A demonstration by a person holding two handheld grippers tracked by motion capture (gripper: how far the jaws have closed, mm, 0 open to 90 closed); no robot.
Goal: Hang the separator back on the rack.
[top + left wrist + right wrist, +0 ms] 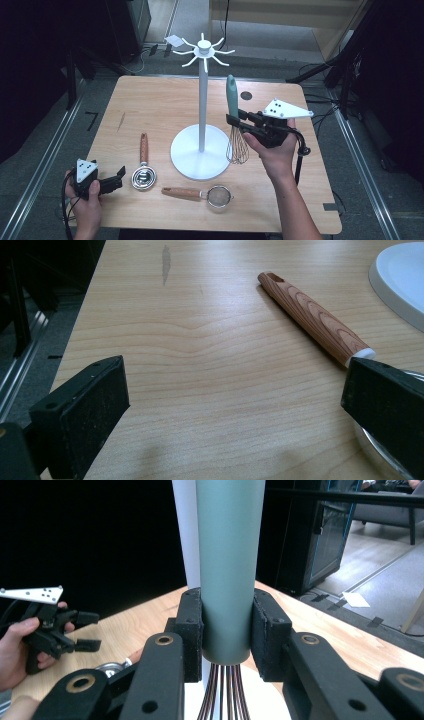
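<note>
A: A pale wooden table stands in a dark room, with a white hook stand rising from a round base near its middle.

B: And the whisk?

A: The right gripper has it. In the right gripper view the two jaws are clamped on the teal handle just above where the wires begin. The whisk is upright, wires down, handle pointing up, lifted just beside the stand's pole on its right.

B: So what does the next move turn on?

A: My guess is hanging it. The hooks sit at the top of the pole, up and to the left of the handle's tip, and the long axis runs roughly parallel to the pole. The right hand is the nearer by far.

B: The left gripper?

A: It rests at the near left edge of the table, jaws apart with nothing between them. A wooden-handled ladle lies just beside it, handle pointing away, and a small strainer lies nearer the front.

B: Any writing?

A: No brand or label that I can read; a dark mark on the floor at the left may be a 7
</note>
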